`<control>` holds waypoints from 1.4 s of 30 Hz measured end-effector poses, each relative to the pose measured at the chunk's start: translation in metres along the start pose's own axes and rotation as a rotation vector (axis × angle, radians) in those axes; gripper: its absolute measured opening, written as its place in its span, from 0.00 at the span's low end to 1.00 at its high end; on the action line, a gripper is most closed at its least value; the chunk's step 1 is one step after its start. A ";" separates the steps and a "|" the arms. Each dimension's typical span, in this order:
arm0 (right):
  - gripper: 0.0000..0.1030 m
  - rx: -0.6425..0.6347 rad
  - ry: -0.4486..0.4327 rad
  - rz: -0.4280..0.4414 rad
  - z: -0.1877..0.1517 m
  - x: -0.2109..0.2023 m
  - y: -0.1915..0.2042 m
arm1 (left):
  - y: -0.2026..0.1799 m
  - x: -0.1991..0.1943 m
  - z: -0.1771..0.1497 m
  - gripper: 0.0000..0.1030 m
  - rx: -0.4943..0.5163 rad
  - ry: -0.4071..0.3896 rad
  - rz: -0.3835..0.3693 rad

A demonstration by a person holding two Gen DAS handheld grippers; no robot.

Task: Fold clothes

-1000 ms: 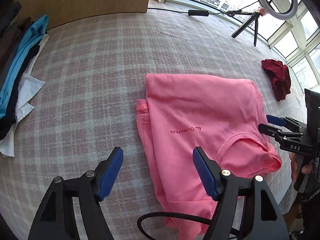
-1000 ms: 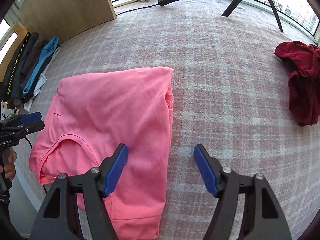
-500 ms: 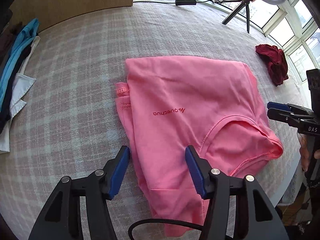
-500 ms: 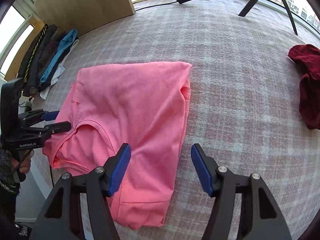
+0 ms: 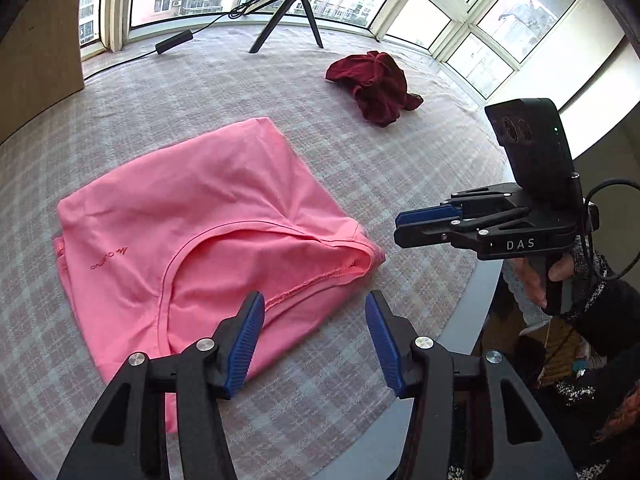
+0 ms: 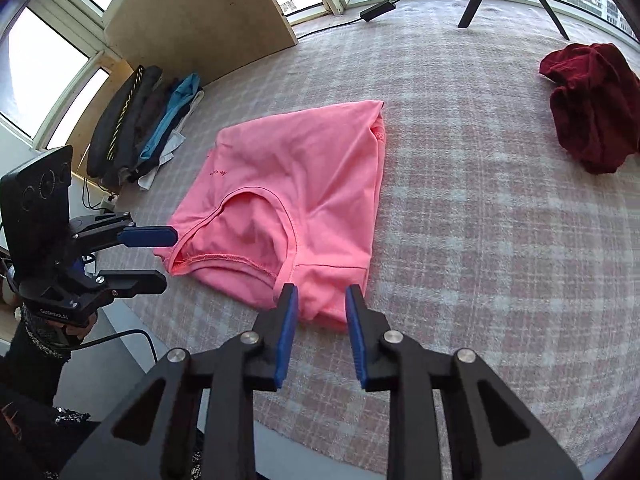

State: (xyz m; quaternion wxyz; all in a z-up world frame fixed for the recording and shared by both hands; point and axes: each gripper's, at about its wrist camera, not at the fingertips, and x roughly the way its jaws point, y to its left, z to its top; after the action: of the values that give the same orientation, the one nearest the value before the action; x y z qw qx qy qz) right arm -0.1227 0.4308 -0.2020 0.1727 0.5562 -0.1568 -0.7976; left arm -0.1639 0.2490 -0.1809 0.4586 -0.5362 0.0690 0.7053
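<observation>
Both hand-held grippers, left point(image 5: 316, 340) and right point(image 6: 322, 320), are black angular frames with ribbed blue finger pads point(image 5: 246, 340) and silver screws; the right bears white "DAS" lettering. Dark speckled knit sleeves point(image 5: 600, 300).

Pink shirt point(image 5: 208, 208): smooth matt cloth. Checked table cover point(image 5: 400, 168): rough woven fabric. Board point(image 6: 200, 12): wood.
</observation>
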 end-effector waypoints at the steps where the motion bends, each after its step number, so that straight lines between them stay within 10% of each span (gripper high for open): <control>1: 0.24 0.012 -0.005 -0.004 -0.001 0.001 -0.001 | -0.002 0.007 0.005 0.44 0.015 0.007 -0.019; 14: 0.33 0.092 0.066 0.051 -0.014 0.024 -0.002 | -0.005 0.052 -0.005 0.34 0.204 0.183 0.143; 19: 0.32 0.066 0.060 0.045 -0.008 0.027 0.002 | -0.003 0.062 -0.005 0.06 0.254 0.215 0.158; 24: 0.12 0.004 0.061 0.018 -0.002 0.023 0.011 | 0.000 0.051 0.001 0.03 0.239 0.239 0.093; 29: 0.12 -0.076 0.101 -0.106 0.000 0.028 0.016 | 0.001 0.053 -0.008 0.07 0.251 0.312 0.081; 36: 0.12 -0.114 0.029 -0.047 0.006 0.031 0.024 | 0.004 0.019 -0.002 0.24 0.198 0.226 0.067; 39: 0.13 -0.185 0.139 -0.130 -0.001 0.054 0.028 | 0.039 -0.024 -0.006 0.24 0.065 0.137 0.087; 42: 0.15 -0.150 0.059 -0.099 0.009 0.022 0.025 | 0.094 -0.072 -0.019 0.34 -0.134 0.034 0.140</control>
State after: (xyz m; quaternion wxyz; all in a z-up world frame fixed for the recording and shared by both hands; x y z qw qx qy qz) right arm -0.1358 0.3986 -0.2065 0.1787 0.5719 -0.0635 -0.7981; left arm -0.2183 0.1434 -0.1672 0.3700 -0.5713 0.0669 0.7295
